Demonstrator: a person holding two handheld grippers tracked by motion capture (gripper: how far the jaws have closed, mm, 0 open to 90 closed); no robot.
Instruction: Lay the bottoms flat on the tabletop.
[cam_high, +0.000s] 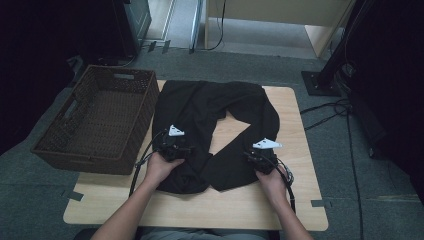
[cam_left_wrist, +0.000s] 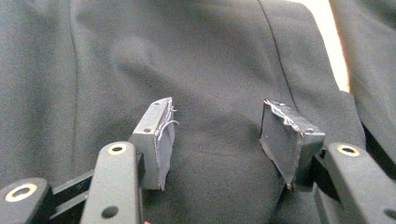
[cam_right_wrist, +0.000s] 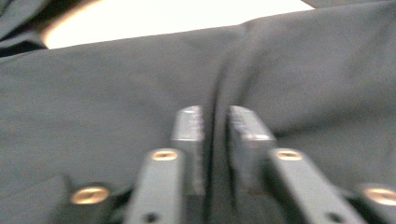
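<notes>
A pair of black fabric trousers (cam_high: 215, 132) is seen spread on the pale wooden surface (cam_high: 300, 200), the waistband toward twelve o'clock and the two legs running down to six o'clock, with a wedge of bare wood left between them. The right claw (cam_right_wrist: 215, 140) is closed on a raised ridge of cloth along a seam of the right leg, the fold pinched between its pads; it is held at about five o'clock on the garment. The left claw (cam_left_wrist: 219, 135) is set on the left leg at about seven o'clock, its jaws standing well apart, the fabric lying flat beneath and between the pads (cam_left_wrist: 161, 140) but not squeezed by them. Both claws are steadied by a person's hands, the forearms entering from six o'clock. A dark brown woven basket (cam_high: 95, 120) stands at nine o'clock from the trousers, just beside their left edge, partly over the edge of the surface. By the look of it, the work is judged to be at an early stage: the garment is laid out flat, one leg is gripped, and the second grip is not yet made. Any folding, and any move toward the basket, is judged to remain ahead.
</notes>
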